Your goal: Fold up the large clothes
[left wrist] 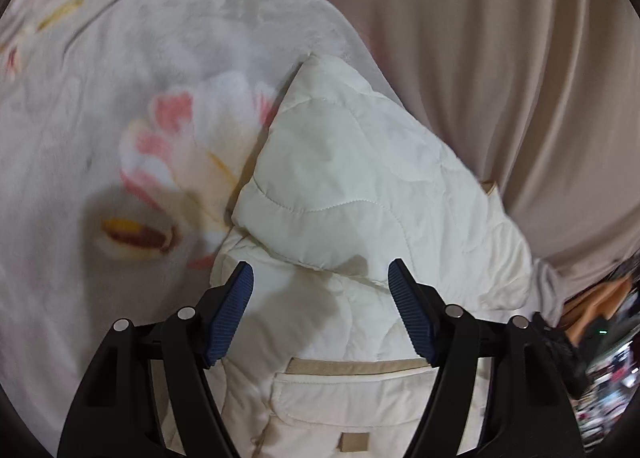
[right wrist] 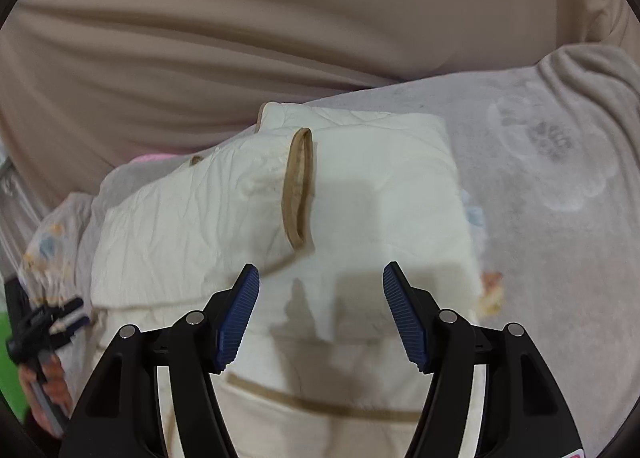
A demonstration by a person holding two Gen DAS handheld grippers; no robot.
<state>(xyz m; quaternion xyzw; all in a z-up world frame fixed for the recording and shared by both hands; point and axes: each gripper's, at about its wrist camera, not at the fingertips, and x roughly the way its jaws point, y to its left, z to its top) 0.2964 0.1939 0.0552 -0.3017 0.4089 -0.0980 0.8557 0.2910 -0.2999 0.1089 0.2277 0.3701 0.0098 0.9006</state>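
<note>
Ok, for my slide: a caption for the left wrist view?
Open left gripper above a folded cream quilted jacket on a floral blanket.

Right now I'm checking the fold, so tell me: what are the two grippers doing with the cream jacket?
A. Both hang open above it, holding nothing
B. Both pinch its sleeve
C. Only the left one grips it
A: the left gripper and right gripper stand open above the jacket, their pads clear of the cloth.
</note>
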